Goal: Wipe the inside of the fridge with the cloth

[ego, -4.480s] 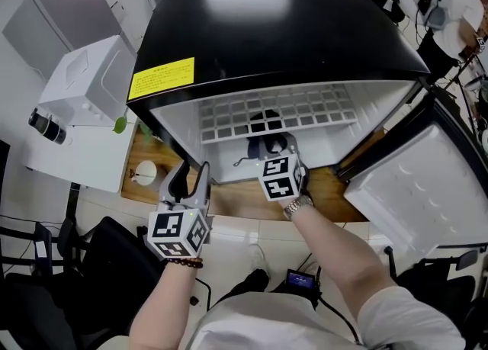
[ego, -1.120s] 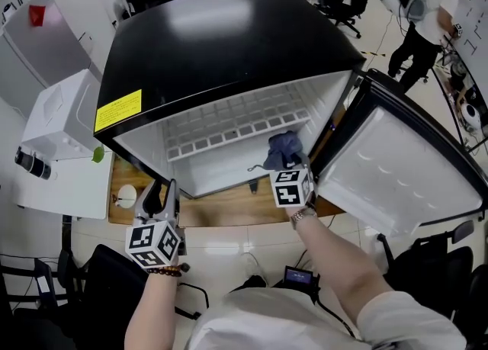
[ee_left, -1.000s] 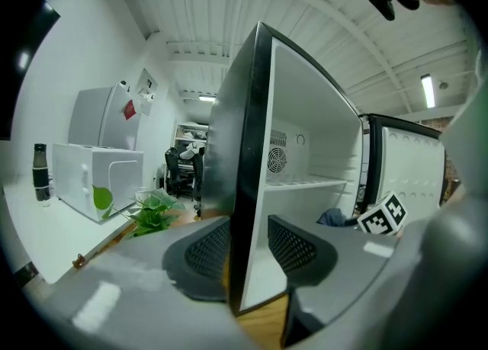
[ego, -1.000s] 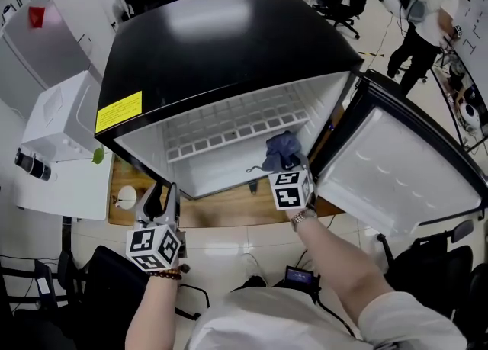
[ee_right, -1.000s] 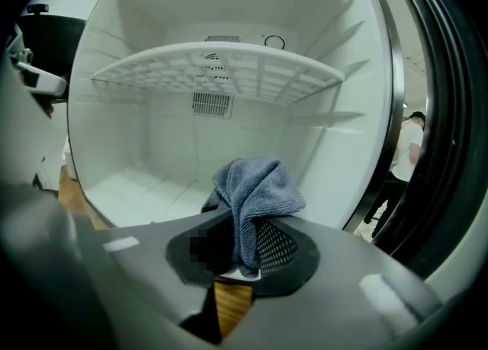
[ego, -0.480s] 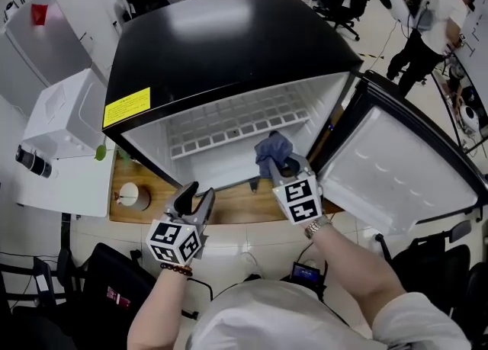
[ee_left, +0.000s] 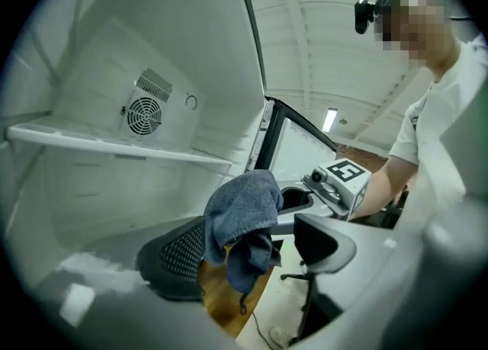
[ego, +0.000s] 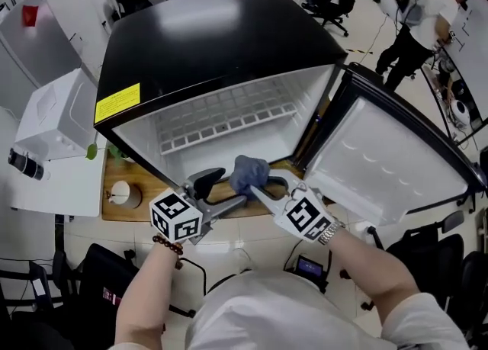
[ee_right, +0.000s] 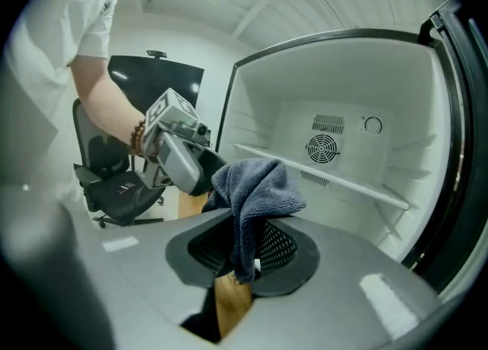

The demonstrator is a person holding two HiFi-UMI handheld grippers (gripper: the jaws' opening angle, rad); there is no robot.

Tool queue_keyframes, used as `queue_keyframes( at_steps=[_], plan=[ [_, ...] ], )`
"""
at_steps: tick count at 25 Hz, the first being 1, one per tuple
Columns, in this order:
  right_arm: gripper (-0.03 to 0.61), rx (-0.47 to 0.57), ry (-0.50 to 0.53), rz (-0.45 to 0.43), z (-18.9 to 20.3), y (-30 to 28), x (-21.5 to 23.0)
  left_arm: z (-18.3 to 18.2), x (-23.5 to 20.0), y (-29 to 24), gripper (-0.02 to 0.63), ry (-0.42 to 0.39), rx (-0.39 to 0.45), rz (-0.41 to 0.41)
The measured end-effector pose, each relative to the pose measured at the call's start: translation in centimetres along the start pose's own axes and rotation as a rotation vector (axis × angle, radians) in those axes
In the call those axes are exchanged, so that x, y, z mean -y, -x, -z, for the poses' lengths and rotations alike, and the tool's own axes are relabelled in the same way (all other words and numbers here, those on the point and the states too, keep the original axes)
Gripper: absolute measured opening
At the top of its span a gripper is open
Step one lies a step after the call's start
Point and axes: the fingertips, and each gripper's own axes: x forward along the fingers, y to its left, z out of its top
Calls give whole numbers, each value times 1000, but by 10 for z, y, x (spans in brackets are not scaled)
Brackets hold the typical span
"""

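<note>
The right gripper (ee_right: 242,261) has its jaws pinched on a fold of the soft blue-grey terry cloth (ee_right: 258,184). The left gripper (ee_left: 252,253) has jaws just opened wide, flanking the hanging tail without pressing. Held just outside the open black fridge (ego: 221,36), it looks light and floppy, best gripped by a bunched fold.

The fridge (ego: 221,36) is a small black box with a glossy top and a yellow label at its front edge. Its door (ego: 381,165) is swung wide open to the right, baring a white inside with one white grid shelf (ego: 229,116) and a round fan vent (ee_right: 322,148) in the back wall. The cloth (ego: 249,173) is grey-blue terry, bunched into a drooping wad, pinched in the closed jaws of the right gripper (ego: 263,188) just before the fridge's open mouth.
</note>
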Motion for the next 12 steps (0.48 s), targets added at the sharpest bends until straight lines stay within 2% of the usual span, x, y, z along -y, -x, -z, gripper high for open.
queue_keyframes(
  at_steps=[6,10,12],
  plan=[
    [66,-11,40,-158,-8,21,-25,2,17,-6,414,20,-71,172],
    [66,6,54,-226,-16,31,-37,5,32,-7,413,24,-114,272],
    [66,-6,65,-243,-16,34,-38,3,41,-9,383,20,-121,316]
  ],
)
